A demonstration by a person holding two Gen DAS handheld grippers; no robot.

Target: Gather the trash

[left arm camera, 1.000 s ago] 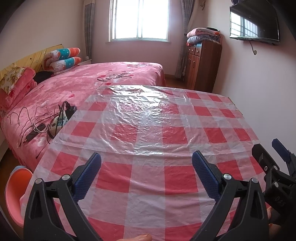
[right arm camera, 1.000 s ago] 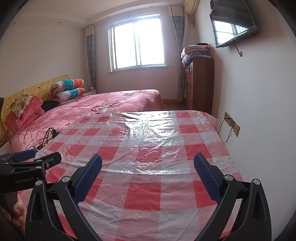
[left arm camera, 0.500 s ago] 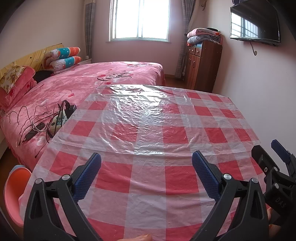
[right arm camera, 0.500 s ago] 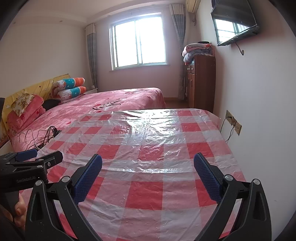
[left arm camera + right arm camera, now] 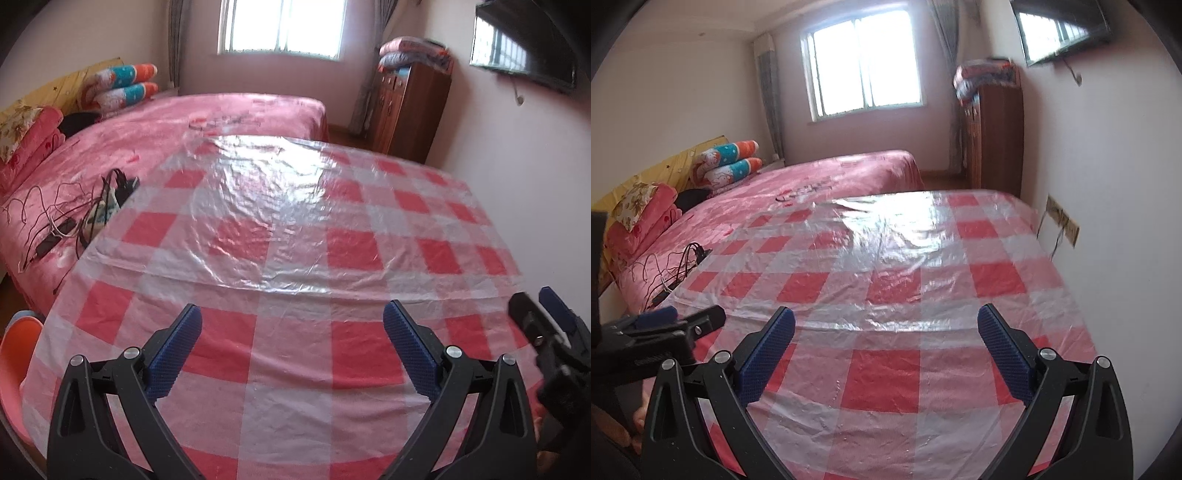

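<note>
No trash shows in either view. The table [image 5: 295,369] takes up the middle of both pictures, covered by a red and white checked cloth [image 5: 354,243] under a clear, wrinkled plastic sheet that glares where the window light falls on it.

The left gripper [image 5: 291,325] hangs over the near edge of the table with its two blue-padded fingers [image 5: 177,343] spread wide apart and nothing between them. The right gripper [image 5: 886,326] hangs over the same near edge, a little further toward the wall side of the table, its blue-padded fingers [image 5: 1001,347] likewise spread wide and holding nothing. Each gripper shows at the side of the other's view, and part of a hand can be seen behind each.

Beside the table, on its left, stands a bed [image 5: 147,147] with a pink cover. On the cover, close to the table's left edge, lies a tangle of cables [image 5: 85,214] with a power strip. At the head of the bed are folded pink blankets and two rolled bolsters [image 5: 727,162]. Below the table's near left corner sits an orange stool [image 5: 14,354]. Past the table's far right corner stands a brown cabinet [image 5: 406,107] with folded bedding on top. On the wall to the table's right hangs a television [image 5: 1060,29], and lower on that wall is a socket [image 5: 1063,221]. A window [image 5: 860,77] is in the far wall beyond the bed.
</note>
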